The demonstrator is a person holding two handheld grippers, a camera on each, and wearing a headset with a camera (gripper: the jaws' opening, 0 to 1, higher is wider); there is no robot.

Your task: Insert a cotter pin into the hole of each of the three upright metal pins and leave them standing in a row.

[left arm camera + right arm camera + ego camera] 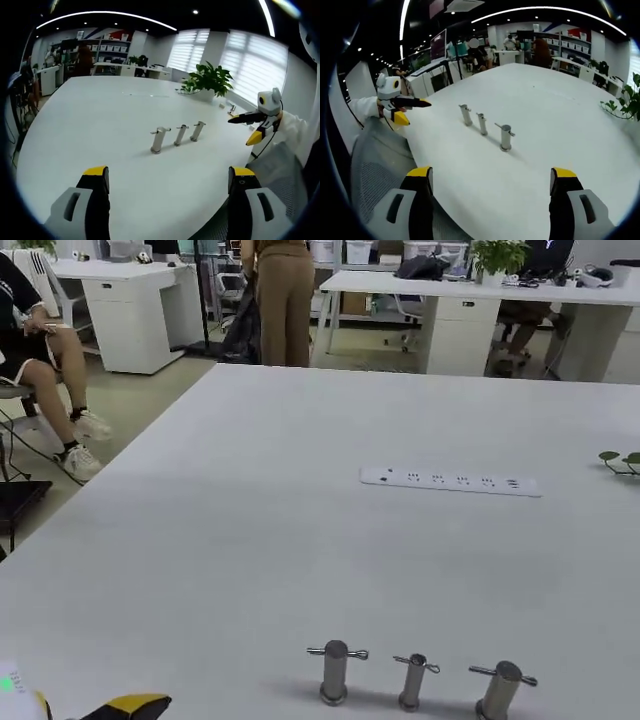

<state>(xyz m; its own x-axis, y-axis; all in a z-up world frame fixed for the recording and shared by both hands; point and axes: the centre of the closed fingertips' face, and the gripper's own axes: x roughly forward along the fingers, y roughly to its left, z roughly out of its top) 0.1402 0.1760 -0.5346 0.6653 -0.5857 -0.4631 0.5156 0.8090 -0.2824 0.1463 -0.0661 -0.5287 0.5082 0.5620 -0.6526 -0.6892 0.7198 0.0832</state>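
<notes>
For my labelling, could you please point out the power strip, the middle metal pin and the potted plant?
power strip [450, 481]: head view, centre of its top face.
middle metal pin [412, 688]: head view, its upright shaft.
potted plant [210, 79]: left gripper view, its leaves.

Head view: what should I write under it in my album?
Three upright metal pins stand in a row on the white table, a cotter pin through each, power strip behind.

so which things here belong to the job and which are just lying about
job: three upright silver metal pins; thin wire cotter pins through their heads
lying about: long white power strip; leafy green potted plant
</notes>
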